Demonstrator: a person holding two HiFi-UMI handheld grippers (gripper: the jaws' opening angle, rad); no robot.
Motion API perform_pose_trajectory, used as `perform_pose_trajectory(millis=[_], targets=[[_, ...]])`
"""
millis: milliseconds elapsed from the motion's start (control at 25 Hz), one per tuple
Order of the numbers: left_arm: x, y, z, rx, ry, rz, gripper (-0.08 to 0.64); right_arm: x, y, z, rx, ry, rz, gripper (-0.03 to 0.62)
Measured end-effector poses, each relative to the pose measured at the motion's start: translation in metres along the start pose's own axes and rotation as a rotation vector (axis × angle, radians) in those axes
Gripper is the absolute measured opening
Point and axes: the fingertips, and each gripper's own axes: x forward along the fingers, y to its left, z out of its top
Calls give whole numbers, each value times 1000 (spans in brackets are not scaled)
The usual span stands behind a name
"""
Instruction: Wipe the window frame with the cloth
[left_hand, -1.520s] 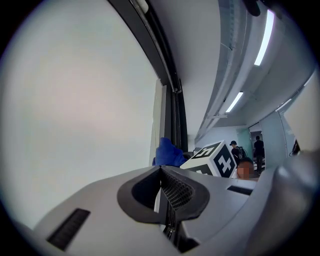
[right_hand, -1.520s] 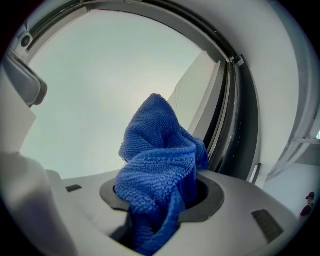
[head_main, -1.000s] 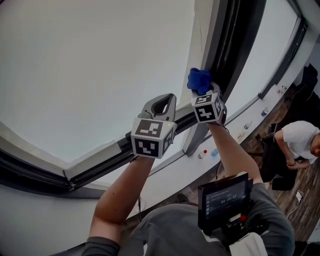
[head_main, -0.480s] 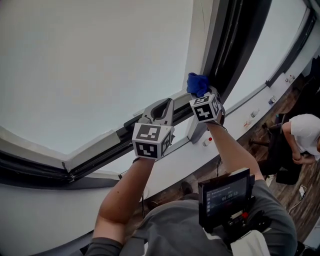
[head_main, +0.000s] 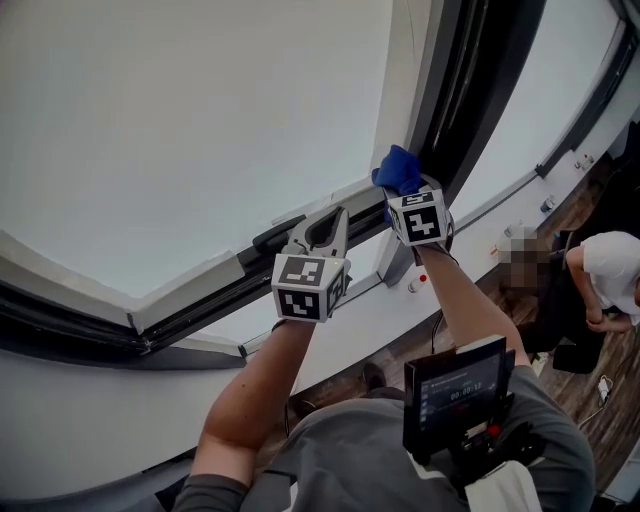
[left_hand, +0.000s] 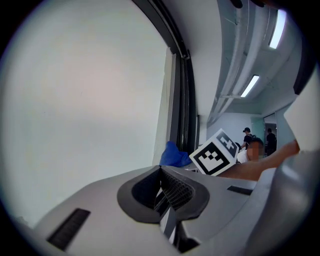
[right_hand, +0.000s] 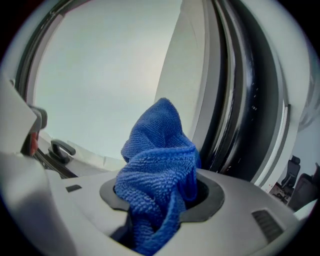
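Head view. Right gripper (head_main: 404, 188) is raised to the corner where the window frame (head_main: 452, 95) turns from its lower rail into the upright. The blue cloth (head_main: 398, 166) is bunched at the tip of its jaws and lies against the foot of the pale upright, with the dark channel just to its right. Left gripper (head_main: 327, 222) is just beside it on the left, low over the lower rail and close to a dark window handle (head_main: 277, 236). It is apart from the cloth. The glass fills everything to the left.

Left gripper view. Jaws are drawn together, ribbed pads meeting, with nothing between them. Beyond them are the cloth and the right gripper's marker cube, with the upright's dark strips rising behind.

Right gripper view. Jaws are clamped on the cloth. A thick wad pokes out forward and a fold hangs down through the gap. The wad overlaps the edge of the pale upright; real contact cannot be confirmed from here. The dark channels run just to the right.

Judgement. The upright's long axis runs up and away from the jaws, and the lower rail runs off to the left. The right hand is the nearer one and the only one carrying cloth, so the stroke is its job, with the wad kept pressed flat along whichever member it follows. The left gripper looks idle.
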Motion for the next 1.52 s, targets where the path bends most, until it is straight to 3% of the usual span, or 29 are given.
perform_pose_trajectory(millis=[160,440,720,1320,1520], targets=[[0,-8,-7,-11,3,-2,9,-14,3,12,43,-18,16,224],[-5,-11,-16,-5,28,14,10,11,11,-18,26,103,44,224],[-21,13,-23,-23,35,99,9,39,22,-39,31,184,80,224],[-113,82,-26,-115,-25,338,9,12,174,-22,14,186,414,224],[-143,99,-41,-132,-16,374,9,1,215,-21,64,185,473,224]])
